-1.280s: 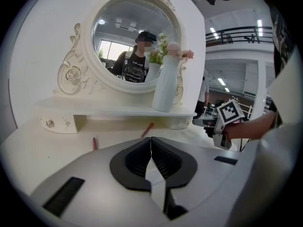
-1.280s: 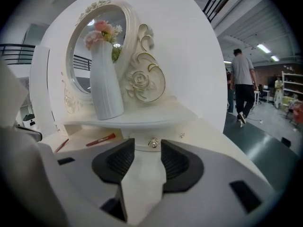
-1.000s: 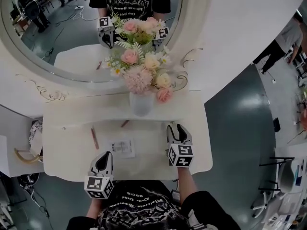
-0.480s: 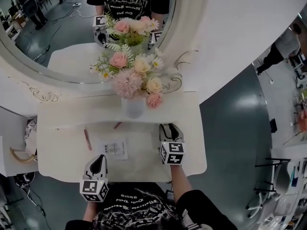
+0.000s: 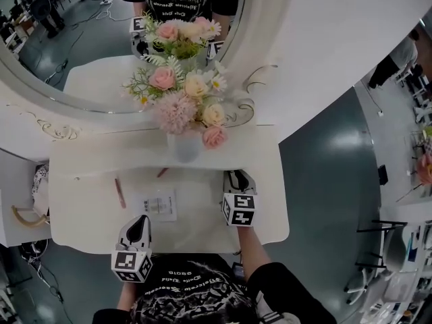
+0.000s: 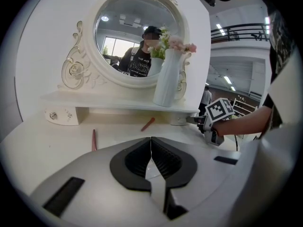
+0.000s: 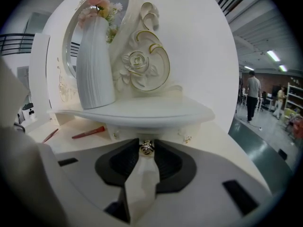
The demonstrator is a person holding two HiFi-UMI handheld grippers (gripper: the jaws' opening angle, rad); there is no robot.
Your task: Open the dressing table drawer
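The small white drawer [image 7: 163, 132] sits shut under the shelf [image 7: 142, 112] at the dressing table's [image 5: 88, 228] three o'clock end, its gold knob [image 7: 146, 147] facing outward.

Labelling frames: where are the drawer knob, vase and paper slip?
drawer knob [image 7: 146, 148], right gripper view, its metal face.
vase [image 7: 94, 65], right gripper view, ribbed body.
paper slip [image 5: 158, 204], head view, its centre.

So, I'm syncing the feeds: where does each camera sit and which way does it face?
Head view: on the head, facing steeply down at the table; shows left gripper, right gripper, right arm.
Left gripper view: on the left gripper, facing along its shut jaws toward mirror and vase; right gripper shows.
Right gripper view: on the right gripper, facing the knob its jaws have just closed on, under the shelf.
Shared: all three show the vase.
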